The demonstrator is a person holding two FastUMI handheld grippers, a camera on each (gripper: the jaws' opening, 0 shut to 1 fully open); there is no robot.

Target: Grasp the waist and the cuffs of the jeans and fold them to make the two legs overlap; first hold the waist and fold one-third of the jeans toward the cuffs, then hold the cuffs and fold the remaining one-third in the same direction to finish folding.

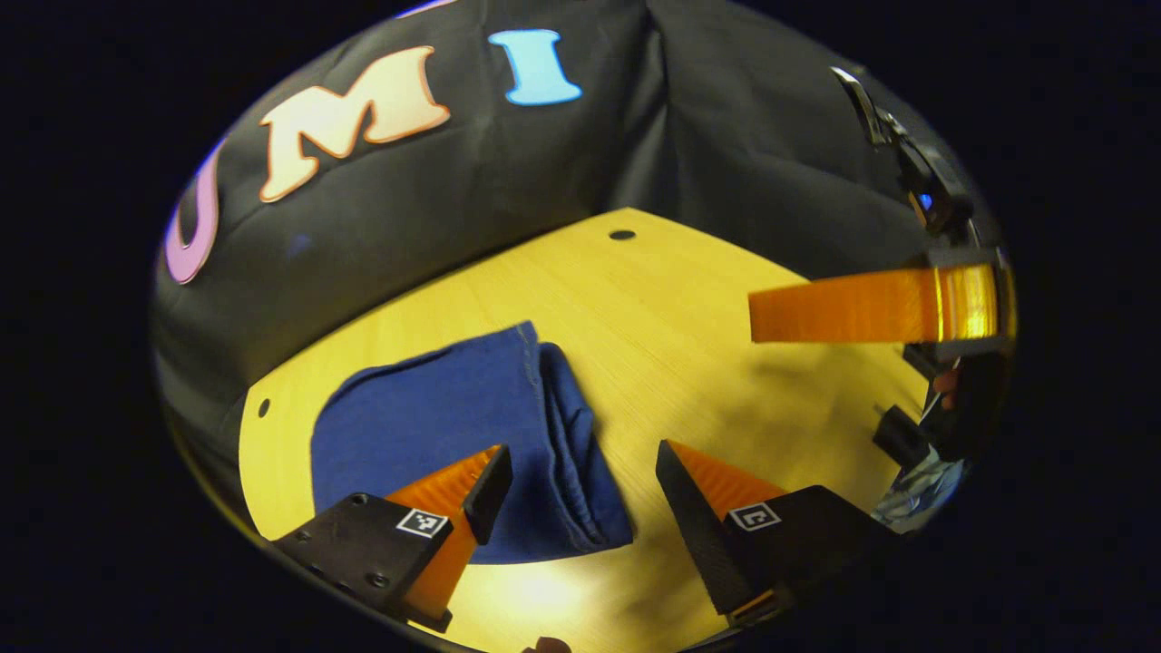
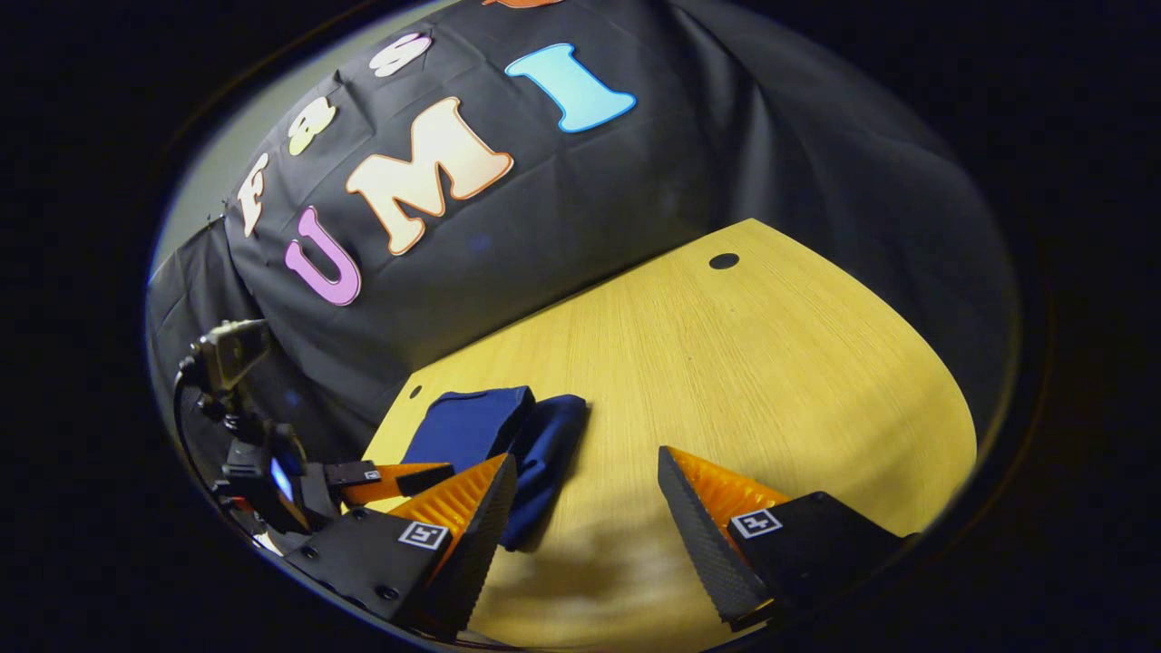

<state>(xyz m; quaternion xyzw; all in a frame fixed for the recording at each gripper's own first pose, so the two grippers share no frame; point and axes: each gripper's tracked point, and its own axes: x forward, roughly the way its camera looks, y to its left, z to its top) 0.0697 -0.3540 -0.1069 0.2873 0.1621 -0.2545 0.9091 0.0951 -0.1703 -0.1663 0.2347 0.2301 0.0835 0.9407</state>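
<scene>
On the pale wooden tabletop (image 1: 689, 308) lie the dark blue denim jeans (image 1: 472, 426), folded into a compact bundle near its left edge. Both the left gripper (image 1: 580, 490) and right gripper (image 2: 580, 494) hover with jaws released, empty. Any nudge from a lowered finger could spring the stacked layers open.

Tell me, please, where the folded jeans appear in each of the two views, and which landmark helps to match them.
Left gripper view: the folded jeans lie low, left of centre, just past the left gripper, whose fingers stand apart.
Right gripper view: the jeans lie at lower left, near the table edge.
Shared landmark: the dark hole at the far corner of the wooden table.
</scene>
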